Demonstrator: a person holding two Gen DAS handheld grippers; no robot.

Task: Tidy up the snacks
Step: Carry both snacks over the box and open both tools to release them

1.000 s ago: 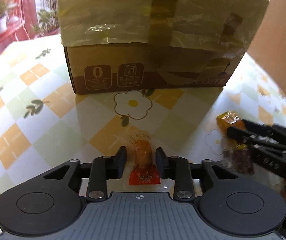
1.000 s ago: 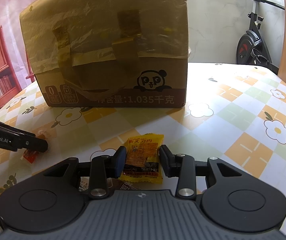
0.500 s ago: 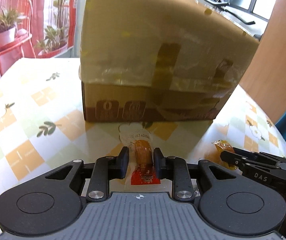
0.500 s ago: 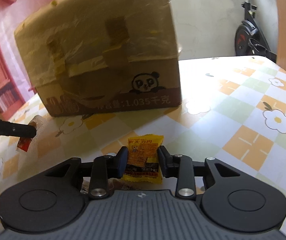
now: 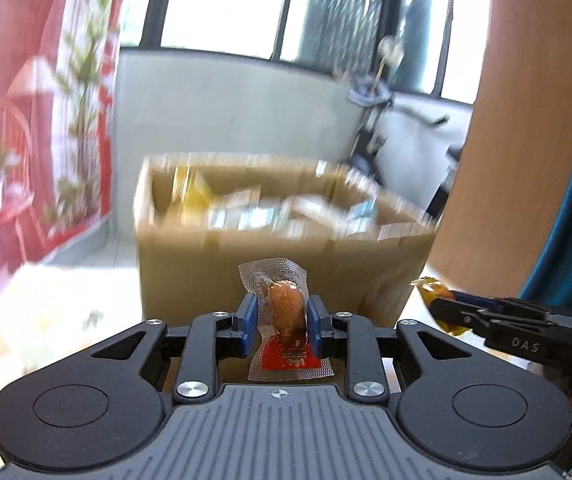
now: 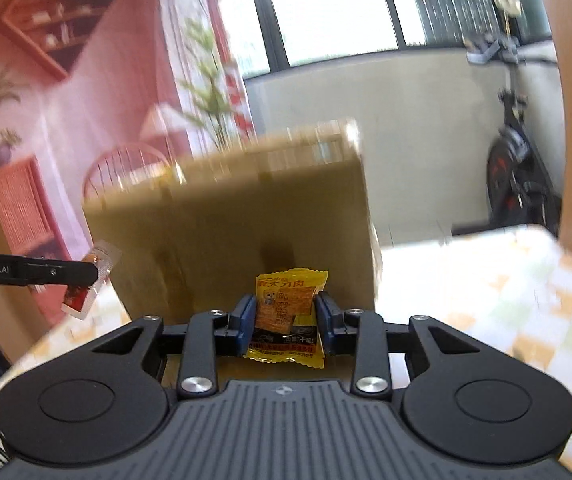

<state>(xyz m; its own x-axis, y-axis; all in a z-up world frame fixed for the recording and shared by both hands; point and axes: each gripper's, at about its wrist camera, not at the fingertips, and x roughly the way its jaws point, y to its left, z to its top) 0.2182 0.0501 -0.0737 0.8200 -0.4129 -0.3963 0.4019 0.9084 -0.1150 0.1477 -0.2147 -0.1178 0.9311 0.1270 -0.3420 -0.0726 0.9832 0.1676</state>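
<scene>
I raise both grippers — left gripper (image 5: 279, 320) clenching sausage packet (image 5: 284, 326), right gripper (image 6: 284, 320) clamping yellow snack packet (image 6: 288, 316) — toward open cardboard box (image 5: 278, 264), ready to drop.

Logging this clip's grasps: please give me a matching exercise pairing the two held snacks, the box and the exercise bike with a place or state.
Things:
1. sausage packet
2. yellow snack packet
3. cardboard box
4. exercise bike

Places or states:
A. open-topped, packets inside
B. clamped in left gripper
C. beyond the table, by the wall
D. clamped in right gripper

Pairs: 1-B, 2-D, 3-A, 4-C
</scene>
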